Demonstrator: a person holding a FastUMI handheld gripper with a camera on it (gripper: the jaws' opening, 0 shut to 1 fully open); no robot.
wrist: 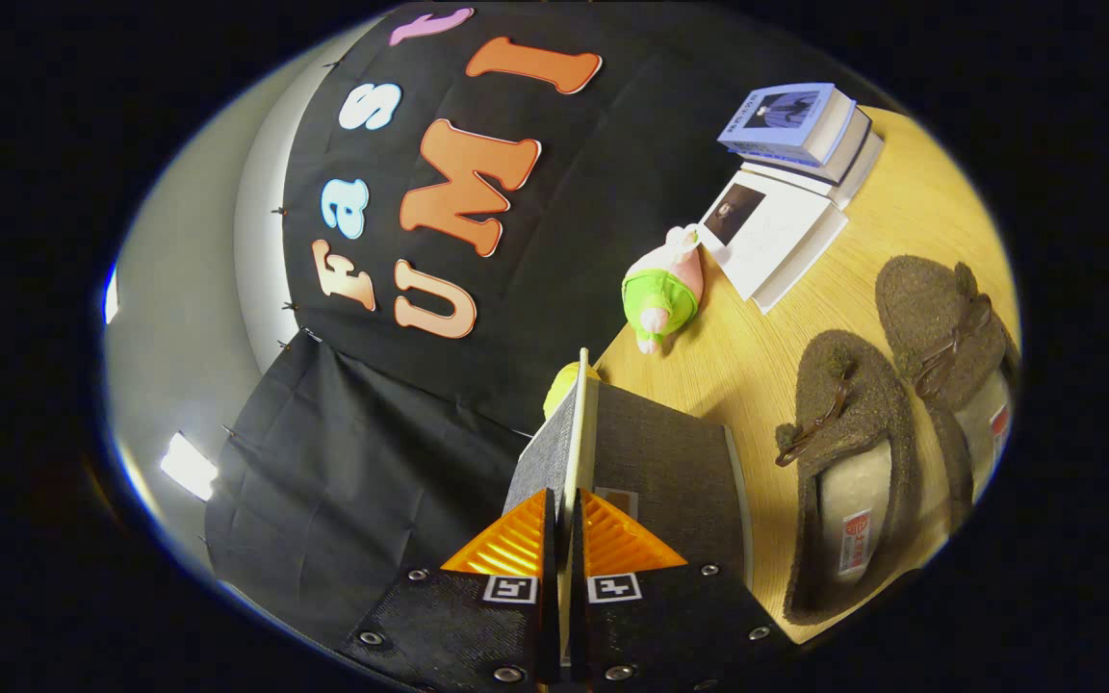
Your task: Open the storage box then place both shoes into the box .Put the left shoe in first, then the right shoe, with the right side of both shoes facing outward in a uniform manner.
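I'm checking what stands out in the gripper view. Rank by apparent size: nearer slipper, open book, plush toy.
1. Nearer slipper, largest, though closeness to the camera inflates it.
2. Open book.
3. Plush toy, smallest.
The gripper is shut on the box lid.

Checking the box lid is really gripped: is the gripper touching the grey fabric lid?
Touching. In the gripper view, the gripper is closed on the thin edge of the raised grey fabric lid, with both fingers pressed against it.
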